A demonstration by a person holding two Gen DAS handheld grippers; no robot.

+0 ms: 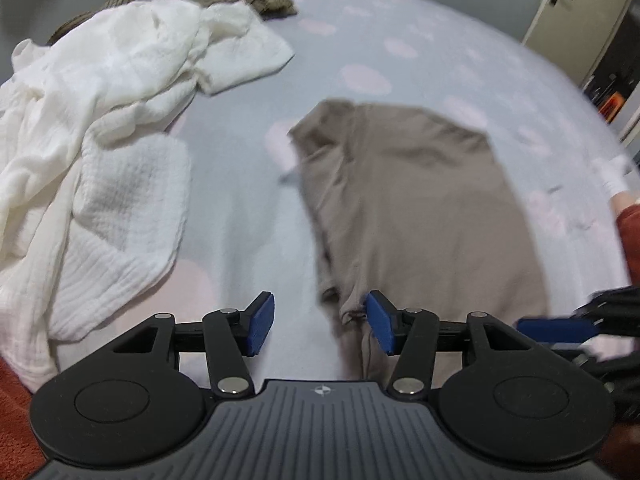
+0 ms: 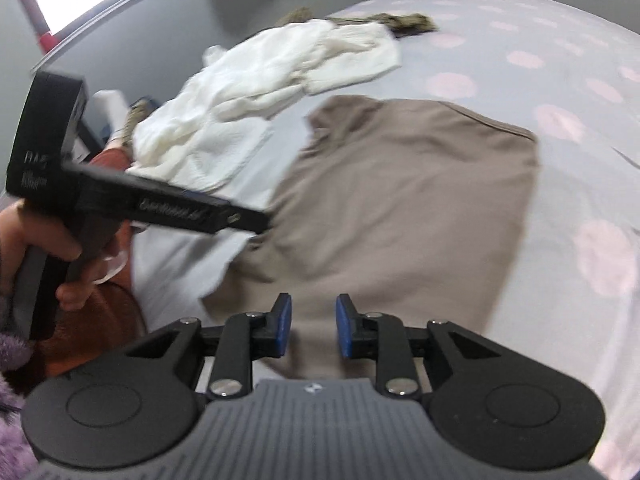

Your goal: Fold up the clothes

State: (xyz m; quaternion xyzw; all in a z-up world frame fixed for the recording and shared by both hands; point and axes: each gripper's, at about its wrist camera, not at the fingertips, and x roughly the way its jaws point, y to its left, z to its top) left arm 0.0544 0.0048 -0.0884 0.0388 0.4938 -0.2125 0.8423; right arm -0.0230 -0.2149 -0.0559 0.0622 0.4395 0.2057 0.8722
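Note:
A taupe garment (image 1: 420,208) (image 2: 400,200) lies spread flat on the bed, partly folded along its left side. My left gripper (image 1: 320,322) stands open at the garment's near left corner. Bare sheet lies between its blue pads, and the cloth's edge is beside the right pad, not pinched. My right gripper (image 2: 314,330) hovers open over the garment's near edge, with cloth under the gap and neither pad pressing on it. One of its blue fingertips (image 1: 552,330) shows at the right of the left wrist view. In the right wrist view a hand (image 2: 36,248) holds the left tool's black body (image 2: 160,204).
A crumpled pile of white clothes (image 1: 100,120) (image 2: 248,96) covers the bed's left side. A brown knitted piece (image 1: 276,4) lies beyond it. The sheet (image 1: 240,200) is pale blue with pink spots. A socked foot (image 1: 612,176) sits at the right edge, and a door (image 1: 576,12) stands behind.

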